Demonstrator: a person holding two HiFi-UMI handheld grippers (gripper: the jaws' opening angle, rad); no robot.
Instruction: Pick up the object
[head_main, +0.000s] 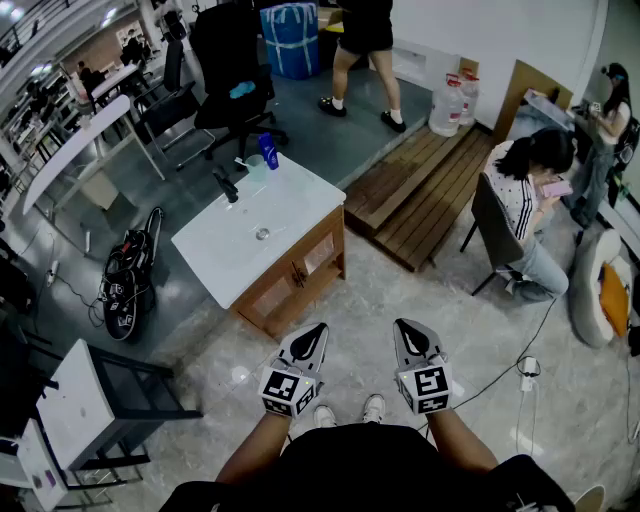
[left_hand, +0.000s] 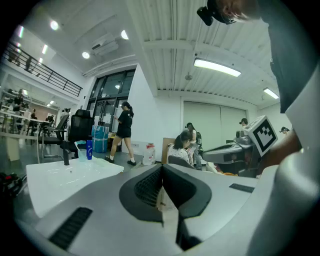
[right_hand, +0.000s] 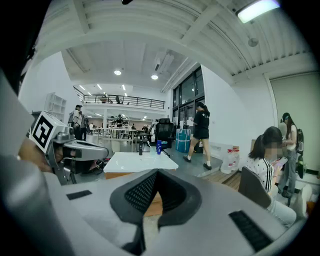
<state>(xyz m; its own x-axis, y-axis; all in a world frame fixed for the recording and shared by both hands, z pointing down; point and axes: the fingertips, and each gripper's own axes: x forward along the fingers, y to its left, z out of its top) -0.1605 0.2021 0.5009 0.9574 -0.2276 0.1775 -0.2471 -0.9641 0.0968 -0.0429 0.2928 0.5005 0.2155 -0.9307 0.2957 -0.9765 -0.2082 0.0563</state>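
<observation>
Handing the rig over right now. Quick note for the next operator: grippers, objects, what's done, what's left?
Left gripper: shut, nothing between its fingers, held out in front of the body.
Right gripper: also shut and empty.
Things: a blue bottle and a clear cup stand at the far corner of the white sink counter, near the black faucet. The pictures don't show which one is the object.
Done: nothing picked up; both grippers are short of the counter.
Left: step up to the counter, open a gripper, grasp the object and lift it.
</observation>
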